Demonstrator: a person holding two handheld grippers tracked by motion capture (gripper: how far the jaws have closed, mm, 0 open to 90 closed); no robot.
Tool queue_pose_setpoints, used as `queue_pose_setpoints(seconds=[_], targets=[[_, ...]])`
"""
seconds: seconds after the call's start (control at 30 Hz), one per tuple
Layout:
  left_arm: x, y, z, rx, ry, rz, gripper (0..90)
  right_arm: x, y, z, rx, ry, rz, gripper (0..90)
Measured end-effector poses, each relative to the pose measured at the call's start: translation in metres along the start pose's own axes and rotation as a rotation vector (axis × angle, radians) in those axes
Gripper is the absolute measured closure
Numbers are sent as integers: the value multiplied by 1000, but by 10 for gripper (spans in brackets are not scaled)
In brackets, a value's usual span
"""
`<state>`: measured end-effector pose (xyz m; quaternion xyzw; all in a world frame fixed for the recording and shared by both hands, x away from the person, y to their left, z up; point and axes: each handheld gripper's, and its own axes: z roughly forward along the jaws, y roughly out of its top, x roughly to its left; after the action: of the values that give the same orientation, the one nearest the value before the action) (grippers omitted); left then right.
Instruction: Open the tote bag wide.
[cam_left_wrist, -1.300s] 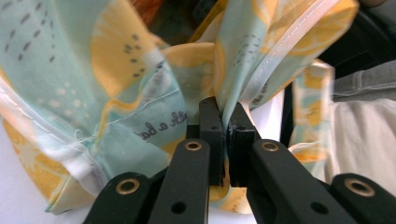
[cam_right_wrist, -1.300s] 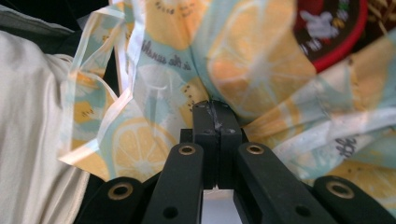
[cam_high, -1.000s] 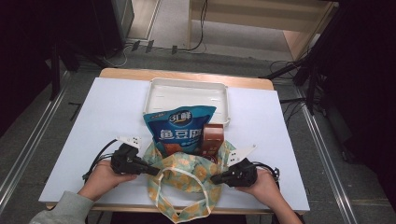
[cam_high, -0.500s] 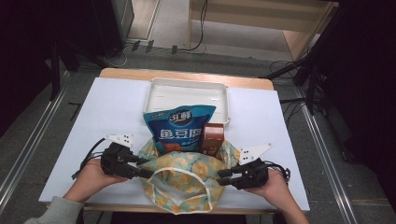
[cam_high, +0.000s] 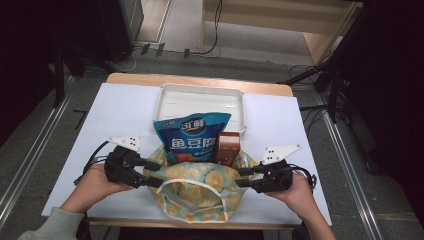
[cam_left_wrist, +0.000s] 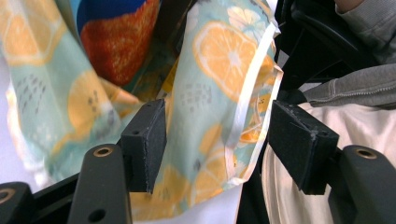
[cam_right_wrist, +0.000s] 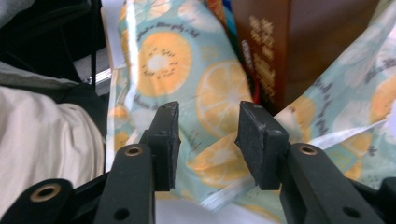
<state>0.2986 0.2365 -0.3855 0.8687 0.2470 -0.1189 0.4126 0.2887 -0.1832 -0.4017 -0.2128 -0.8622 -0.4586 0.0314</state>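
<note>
White table (cam_high: 125, 115) carries a tray (cam_high: 240, 102) at 12 o'clock and, at 6 o'clock on the near edge, the fruit-print bag (cam_high: 195, 192) with a blue snack packet (cam_high: 192, 137) and brown box (cam_high: 227, 148) standing in it. Both claws have just been opening: the left gripper (cam_left_wrist: 212, 140) gapes wide around the bag's rim without pinching, and the right gripper (cam_right_wrist: 208, 135) stands half open, cloth loose between its jaws. Compared with 1 second back, the bag looks released, so packing seems finished.

bags: 1 (cam_high: 200, 187) | snack packets: 1 (cam_high: 192, 137) | boxes: 1 (cam_high: 228, 147) | trays: 1 (cam_high: 165, 102) | claws: 2
</note>
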Motion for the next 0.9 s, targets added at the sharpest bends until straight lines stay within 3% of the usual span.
queue_pose_setpoints(seconds=[0.23, 0.3, 0.5, 0.6, 0.8, 0.83, 0.9], targets=[[4, 18, 13, 23, -7, -13, 373, -7, 7, 5, 7, -11, 0, 517], [6, 20, 18, 31, -10, -33, 374, -8, 9, 8, 6, -18, -2, 484], [13, 22, 30, 32, -25, -48, 394, -14, 9, 18, 29, -9, 4, 398], [17, 20, 31, 31, -28, -79, 402, -16, 9, 21, 39, -2, 3, 393], [14, 18, 35, 48, -17, -48, 510, -16, 7, 27, 64, 10, 9, 383], [13, 17, 35, 53, -18, -44, 577, -16, 6, 30, 77, 15, 11, 391], [12, 17, 35, 54, -14, -42, 592, -16, 6, 31, 80, 15, 10, 396]])
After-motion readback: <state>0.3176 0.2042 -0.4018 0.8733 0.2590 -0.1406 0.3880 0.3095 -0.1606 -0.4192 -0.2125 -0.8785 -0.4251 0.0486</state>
